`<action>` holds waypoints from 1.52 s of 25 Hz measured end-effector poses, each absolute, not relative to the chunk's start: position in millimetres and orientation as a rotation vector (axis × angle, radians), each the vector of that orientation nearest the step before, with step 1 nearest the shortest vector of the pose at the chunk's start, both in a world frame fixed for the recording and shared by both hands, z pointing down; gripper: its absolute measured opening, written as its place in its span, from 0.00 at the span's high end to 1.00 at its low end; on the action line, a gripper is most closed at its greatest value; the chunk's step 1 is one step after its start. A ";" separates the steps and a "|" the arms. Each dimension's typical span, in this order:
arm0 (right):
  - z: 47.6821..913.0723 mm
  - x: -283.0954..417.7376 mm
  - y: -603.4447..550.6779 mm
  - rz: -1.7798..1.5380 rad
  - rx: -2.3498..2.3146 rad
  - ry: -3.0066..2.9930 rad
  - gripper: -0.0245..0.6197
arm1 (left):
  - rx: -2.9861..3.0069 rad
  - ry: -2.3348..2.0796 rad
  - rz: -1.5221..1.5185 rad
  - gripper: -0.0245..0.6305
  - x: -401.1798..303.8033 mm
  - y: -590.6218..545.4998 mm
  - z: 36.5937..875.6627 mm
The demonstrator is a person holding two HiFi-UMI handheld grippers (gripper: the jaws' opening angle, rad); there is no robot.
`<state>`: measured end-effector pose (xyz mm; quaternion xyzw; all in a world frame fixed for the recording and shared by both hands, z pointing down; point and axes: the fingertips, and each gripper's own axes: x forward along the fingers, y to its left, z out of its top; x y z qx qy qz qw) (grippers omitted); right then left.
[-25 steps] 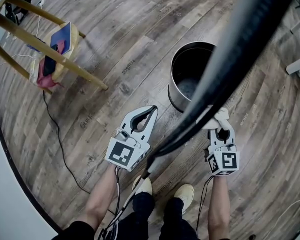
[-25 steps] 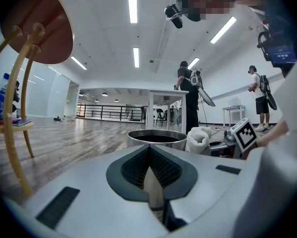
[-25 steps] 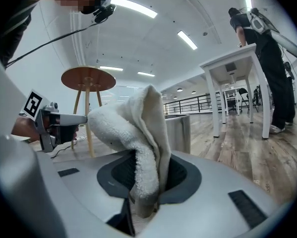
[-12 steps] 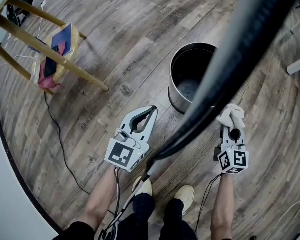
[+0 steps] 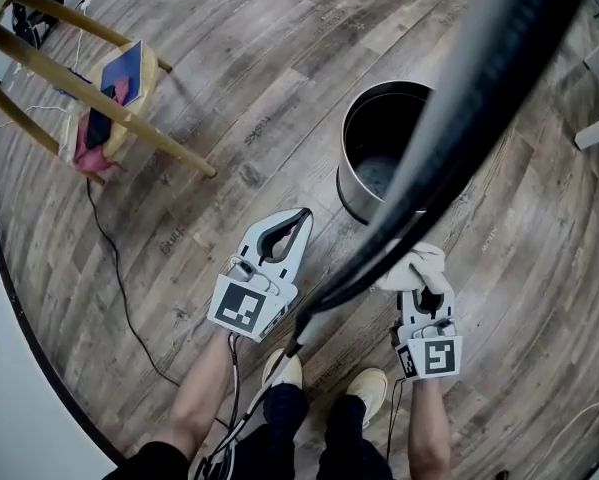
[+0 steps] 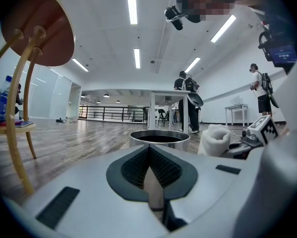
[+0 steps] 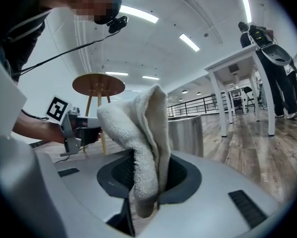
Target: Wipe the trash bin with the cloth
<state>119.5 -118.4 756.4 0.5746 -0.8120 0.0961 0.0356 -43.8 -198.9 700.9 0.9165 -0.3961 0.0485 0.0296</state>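
The trash bin (image 5: 392, 150) is a round metal can with a dark inside, standing open on the wood floor ahead of me. My right gripper (image 5: 425, 280) is shut on a white terry cloth (image 5: 415, 266), held a little short of the bin's near wall. In the right gripper view the cloth (image 7: 140, 133) stands bunched up out of the jaws, with the bin (image 7: 186, 135) just behind it. My left gripper (image 5: 303, 216) is shut on nothing, left of the bin. The bin's rim (image 6: 159, 136) shows past its closed jaws.
A blurred thick black cable (image 5: 449, 108) crosses the head view diagonally over the bin. A wooden stool (image 5: 89, 93) stands at the far left with a yellow bag (image 5: 121, 86) beneath it. A thin cord (image 5: 114, 268) trails on the floor. A white table (image 6: 167, 94) and people stand farther off.
The right gripper with the cloth swung out to the right, then came back left and nearer to my feet. The left gripper and the bin have stayed put.
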 end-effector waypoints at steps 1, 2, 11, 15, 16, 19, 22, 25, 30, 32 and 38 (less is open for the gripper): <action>760.6 106.4 -116.9 0.312 1.728 -2.509 0.81 | 2.828 -1.218 0.145 0.97 -43.4 -198.3 699.5; 766.3 93.5 -116.0 0.332 1.691 -2.519 0.81 | 2.828 -1.217 0.135 0.97 -42.7 -197.8 697.0; 804.2 13.0 -148.5 0.395 1.519 -2.560 0.81 | 2.821 -1.226 0.102 0.97 -43.3 -200.8 692.6; 816.9 13.5 -168.6 0.422 1.539 -2.516 0.81 | 2.833 -1.241 0.135 0.97 -44.1 -202.7 692.7; 820.0 16.4 -174.1 0.425 1.555 -2.499 0.81 | 2.830 -1.248 0.151 0.97 -44.7 -203.4 692.6; 829.7 31.1 -189.5 0.437 1.632 -2.428 0.81 | 2.849 -1.238 0.146 0.97 -43.8 -202.7 692.4; 831.6 49.6 -193.2 0.446 1.706 -2.386 0.81 | 2.871 -1.227 0.128 0.97 -43.2 -202.9 693.0; 831.7 65.9 -188.6 0.437 1.742 -2.364 0.81 | 2.864 -1.234 0.125 0.97 -45.9 -205.2 694.9; 837.8 90.2 -177.7 0.424 1.786 -2.326 0.81 | 2.864 -1.243 0.147 0.97 -48.5 -206.6 699.4; 839.2 100.9 -174.1 0.427 1.813 -2.315 0.81 | 2.870 -1.238 0.147 0.97 -49.6 -207.9 702.6; 842.3 141.0 -167.5 0.397 1.907 -2.270 0.81 | 2.874 -1.271 0.143 0.97 -57.2 -215.4 708.9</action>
